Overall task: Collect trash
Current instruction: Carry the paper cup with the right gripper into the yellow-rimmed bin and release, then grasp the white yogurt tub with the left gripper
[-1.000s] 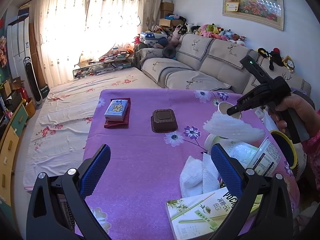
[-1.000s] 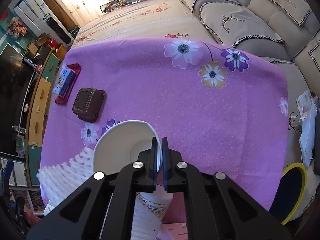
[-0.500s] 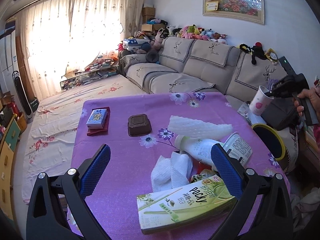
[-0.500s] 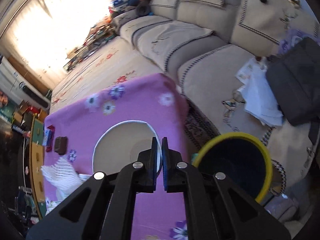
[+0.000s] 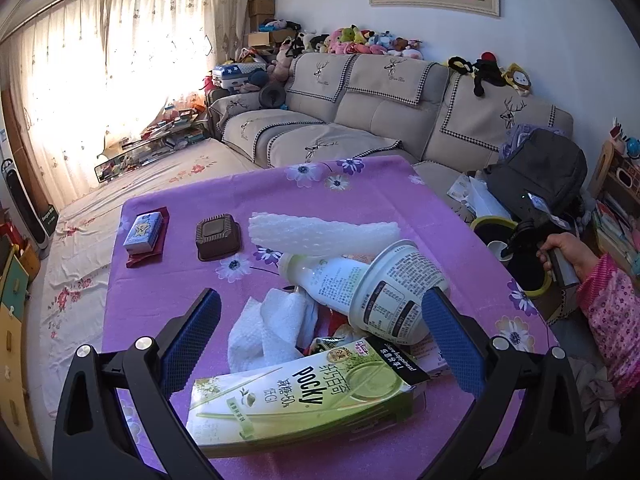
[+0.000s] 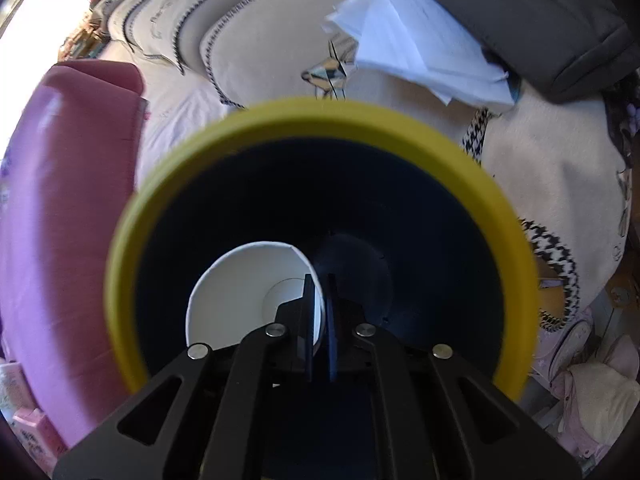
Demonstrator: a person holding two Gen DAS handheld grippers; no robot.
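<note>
My right gripper (image 6: 319,280) points straight down into a dark bin with a yellow rim (image 6: 320,114) and is shut on the wall of a white paper cup (image 6: 244,292), which hangs inside the bin's mouth. In the left wrist view the same cup (image 5: 496,247) and bin (image 5: 493,222) sit off the table's right edge. My left gripper (image 5: 320,320) stands open over a trash pile: a green Pocky box (image 5: 304,396), crumpled tissue (image 5: 268,332), a white bottle (image 5: 328,280), a printed cup (image 5: 400,284) and white foam netting (image 5: 320,232).
On the purple flowered tablecloth (image 5: 180,280) lie a brown square lid (image 5: 218,234) and a small blue box on a red mat (image 5: 142,232). A beige sofa (image 5: 360,128) with papers (image 6: 408,44) and a dark bag (image 6: 532,20) stands behind the bin.
The right gripper carried the paper cup off the table to the right and down into the yellow-rimmed bin. The left gripper drew back, bringing the Pocky box and pile closer between its fingers.
</note>
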